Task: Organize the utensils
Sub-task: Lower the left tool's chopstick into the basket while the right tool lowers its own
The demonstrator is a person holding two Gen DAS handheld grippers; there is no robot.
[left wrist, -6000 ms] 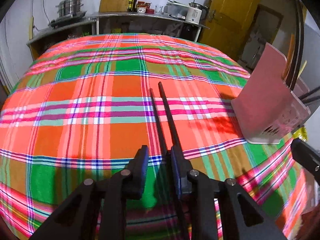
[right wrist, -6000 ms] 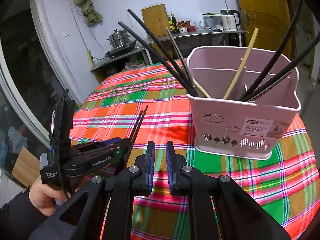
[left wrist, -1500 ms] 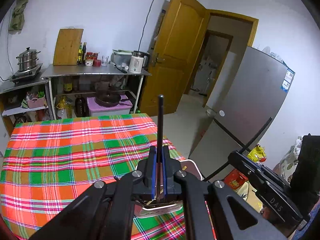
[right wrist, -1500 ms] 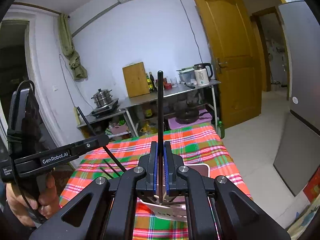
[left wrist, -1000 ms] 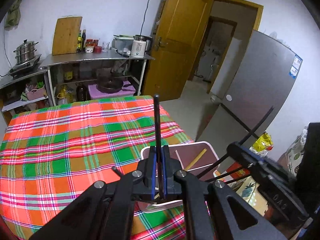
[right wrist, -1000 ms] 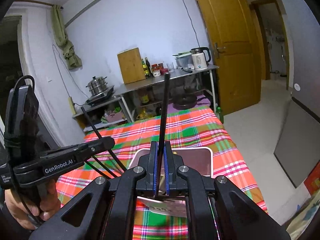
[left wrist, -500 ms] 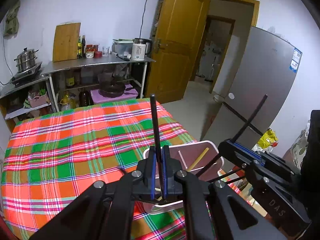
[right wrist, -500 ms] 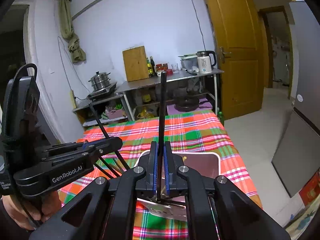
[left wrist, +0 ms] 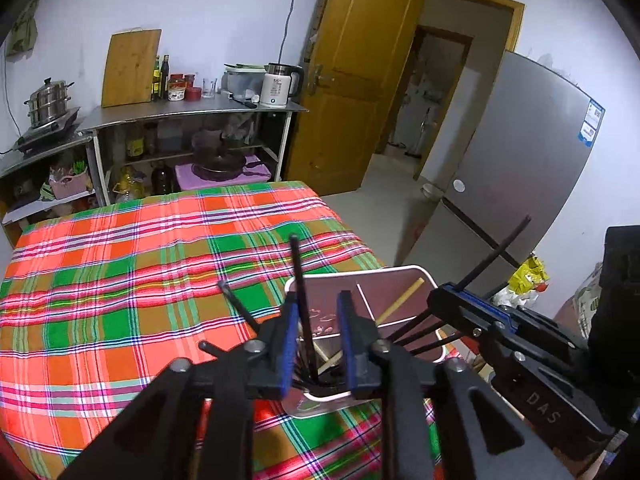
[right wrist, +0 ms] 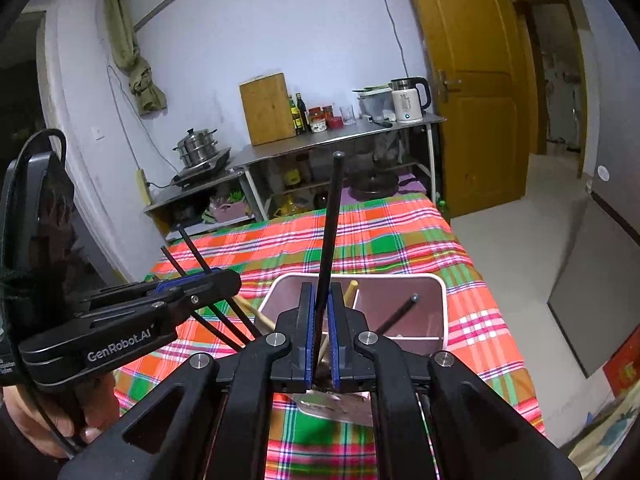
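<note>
Both grippers hover over the pink utensil basket [left wrist: 404,272] [right wrist: 400,280] on the plaid table. My left gripper [left wrist: 318,312] is open; a black chopstick [left wrist: 298,276] stands loose between its fingers, lower end in the basket. My right gripper [right wrist: 320,300] has narrowly parted jaws around another black chopstick [right wrist: 330,224] that points up, lower end in the basket. Several black chopsticks and a pale wooden one [left wrist: 400,300] stand in the basket.
The plaid tablecloth [left wrist: 120,280] covers the table. A metal shelf [left wrist: 192,108] with kettle, cutting board and pot stands against the far wall. A yellow door [left wrist: 352,80] and a grey fridge [left wrist: 520,168] are to the right.
My left gripper has opened and released its black chopstick into the basket. My right gripper's jaws have parted slightly around its chopstick. Both have lowered toward the basket.
</note>
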